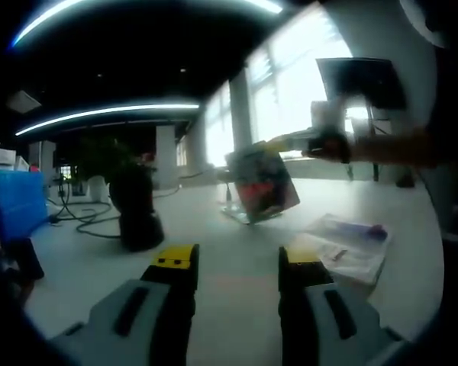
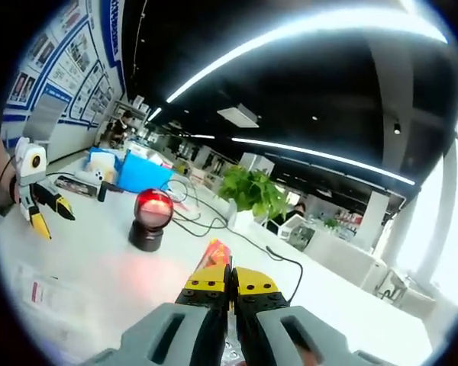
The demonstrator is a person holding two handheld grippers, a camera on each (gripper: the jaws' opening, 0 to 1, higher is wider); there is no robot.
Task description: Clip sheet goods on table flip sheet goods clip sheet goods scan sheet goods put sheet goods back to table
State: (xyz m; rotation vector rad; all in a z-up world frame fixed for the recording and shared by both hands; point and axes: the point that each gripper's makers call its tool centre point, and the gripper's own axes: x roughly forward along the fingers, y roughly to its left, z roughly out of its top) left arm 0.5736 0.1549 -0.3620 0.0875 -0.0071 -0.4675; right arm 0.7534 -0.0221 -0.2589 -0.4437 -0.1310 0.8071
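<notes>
Red-glowing scanner (image 2: 152, 208) faces the sheet goods (image 1: 262, 183) pinched edge-on by the right gripper (image 2: 230, 284) (presumably for scanning); left gripper (image 1: 237, 263) hangs spread.

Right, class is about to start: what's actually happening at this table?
A person is working with two handheld grippers over a white table. The right gripper is shut on a sheet pack, holding it edge-on toward the scanner, whose red light is on. The left gripper hangs open and empty above the table, and another sheet pack lies flat nearby.
</notes>
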